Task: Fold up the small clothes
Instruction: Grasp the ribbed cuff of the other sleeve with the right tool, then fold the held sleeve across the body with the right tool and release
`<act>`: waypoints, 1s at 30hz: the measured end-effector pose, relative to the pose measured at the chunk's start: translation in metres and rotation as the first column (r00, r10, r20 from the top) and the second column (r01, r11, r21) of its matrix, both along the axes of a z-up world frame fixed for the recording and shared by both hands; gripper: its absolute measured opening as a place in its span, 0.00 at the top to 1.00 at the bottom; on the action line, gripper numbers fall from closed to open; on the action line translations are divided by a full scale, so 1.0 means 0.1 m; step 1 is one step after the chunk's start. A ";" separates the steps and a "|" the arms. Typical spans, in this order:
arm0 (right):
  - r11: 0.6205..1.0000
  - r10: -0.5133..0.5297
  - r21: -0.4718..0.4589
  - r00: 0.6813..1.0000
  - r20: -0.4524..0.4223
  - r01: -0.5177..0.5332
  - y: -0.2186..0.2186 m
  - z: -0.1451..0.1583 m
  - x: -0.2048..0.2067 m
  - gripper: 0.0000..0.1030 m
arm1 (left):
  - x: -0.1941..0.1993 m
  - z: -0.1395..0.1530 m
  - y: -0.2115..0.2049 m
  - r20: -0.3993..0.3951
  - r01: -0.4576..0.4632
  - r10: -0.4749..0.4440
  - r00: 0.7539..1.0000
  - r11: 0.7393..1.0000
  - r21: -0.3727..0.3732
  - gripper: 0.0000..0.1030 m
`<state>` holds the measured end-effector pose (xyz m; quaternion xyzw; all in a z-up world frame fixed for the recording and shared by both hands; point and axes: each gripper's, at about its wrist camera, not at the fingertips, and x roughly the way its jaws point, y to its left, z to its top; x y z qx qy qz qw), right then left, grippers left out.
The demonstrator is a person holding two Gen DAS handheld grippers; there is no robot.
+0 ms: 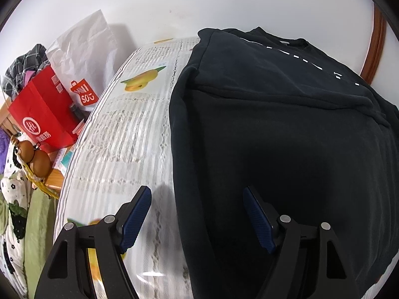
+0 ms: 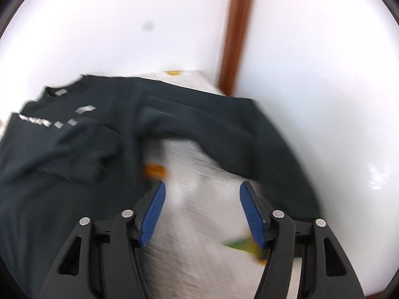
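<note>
A black long-sleeved top (image 1: 286, 129) with white lettering lies on a table covered by a white patterned cloth (image 1: 124, 137). Its left sleeve is folded in across the body. My left gripper (image 1: 197, 194) is open and empty, straddling the top's left edge near the hem. In the blurred right wrist view the top (image 2: 62, 149) fills the left side and its right sleeve (image 2: 237, 139) stretches out over the cloth (image 2: 199, 211). My right gripper (image 2: 202, 186) is open and empty above the cloth, between the body and that sleeve.
Left of the table stand a red paper bag (image 1: 42, 114), a white paper bag (image 1: 82, 49), a brown gourd toy (image 1: 35, 157) and a floral quilt (image 1: 12, 199). A white wall (image 1: 174, 0) is behind the table, with a brown wooden frame (image 2: 237, 25) at the right.
</note>
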<state>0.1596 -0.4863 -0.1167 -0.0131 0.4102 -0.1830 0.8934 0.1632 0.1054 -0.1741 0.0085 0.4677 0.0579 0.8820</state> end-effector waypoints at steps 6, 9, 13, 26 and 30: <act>0.994 -0.088 0.061 0.994 -0.072 0.092 -0.54 -0.35 -0.32 0.29 | -0.04 -0.01 0.04 -0.022 -0.041 0.039 0.999 0.996 -0.073 0.28; 0.993 -0.093 0.071 0.993 -0.078 0.099 -0.61 -0.50 -0.36 0.29 | -0.07 -0.02 0.03 -0.030 -0.046 0.044 0.999 0.996 -0.079 0.27; 0.993 -0.056 0.101 0.997 -0.044 0.061 -0.66 -0.53 -0.37 0.29 | -0.11 -0.02 -0.03 -0.040 -0.051 0.049 0.998 0.997 -0.062 0.26; 0.995 -0.094 0.006 0.992 -0.083 0.095 -0.60 -0.29 -0.21 0.90 | -0.25 -0.01 -0.05 -0.037 -0.048 0.046 0.998 0.997 -0.059 0.26; 0.998 -0.043 0.047 0.999 0.008 0.043 -0.30 0.17 -0.14 0.90 | -0.27 0.02 -0.04 -0.030 -0.023 0.022 0.999 0.999 -0.038 0.26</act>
